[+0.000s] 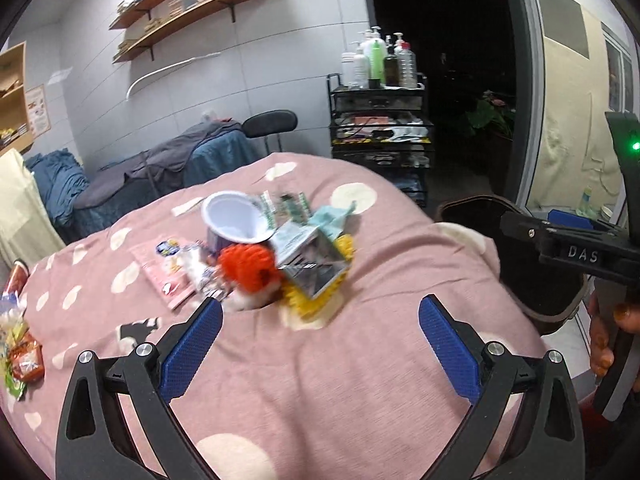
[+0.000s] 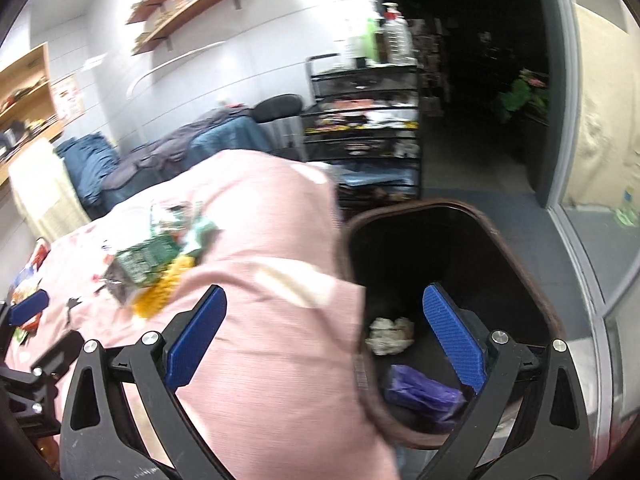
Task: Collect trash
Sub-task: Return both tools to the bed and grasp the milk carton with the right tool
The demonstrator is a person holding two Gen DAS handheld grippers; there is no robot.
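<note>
Trash pile (white plastic cup, wrappers) sits mid pink spotted bedcover. We hold left gripper and right gripper fingers apart, empty; dark brown bin alongside for drops.

Trash pile lies on the pink spotted bedcover. It comprises a white plastic cup tipped on its side, mouth open; an orange knitted item touching the cup; a silver foil carton over a yellow scrap; and flat wrappers alongside. Dark bin stands beside the bed, holding crumpled white paper and a purple wrapper.
</note>
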